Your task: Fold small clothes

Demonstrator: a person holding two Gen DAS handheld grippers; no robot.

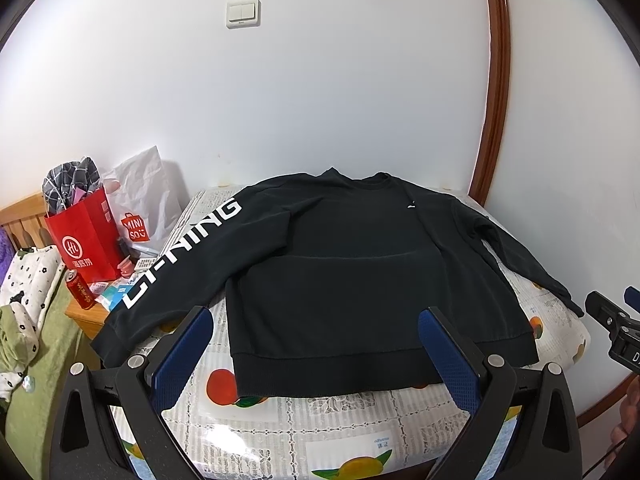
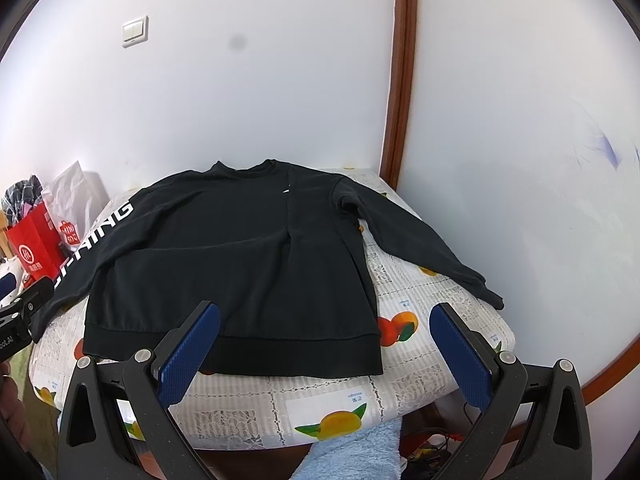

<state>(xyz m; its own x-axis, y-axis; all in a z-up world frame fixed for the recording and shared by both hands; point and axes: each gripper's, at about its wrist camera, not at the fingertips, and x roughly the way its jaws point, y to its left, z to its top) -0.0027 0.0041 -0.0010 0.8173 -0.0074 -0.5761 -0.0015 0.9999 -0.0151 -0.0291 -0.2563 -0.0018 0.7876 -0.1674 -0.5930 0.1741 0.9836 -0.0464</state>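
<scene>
A black long-sleeved sweatshirt lies flat, front up, on a table with a fruit-print cover. Its left sleeve bears white LI-NING lettering and hangs over the left edge; its right sleeve stretches toward the right edge. My left gripper is open and empty, hovering just short of the hem. My right gripper is open and empty, hovering before the hem's right corner. The sweatshirt also shows in the right wrist view. The right gripper shows at the edge of the left wrist view.
A red paper bag and a white Miniso bag stand on a wooden nightstand left of the table with a red can. A white wall is behind; a brown door frame is at right. A blue towel lies below the table front.
</scene>
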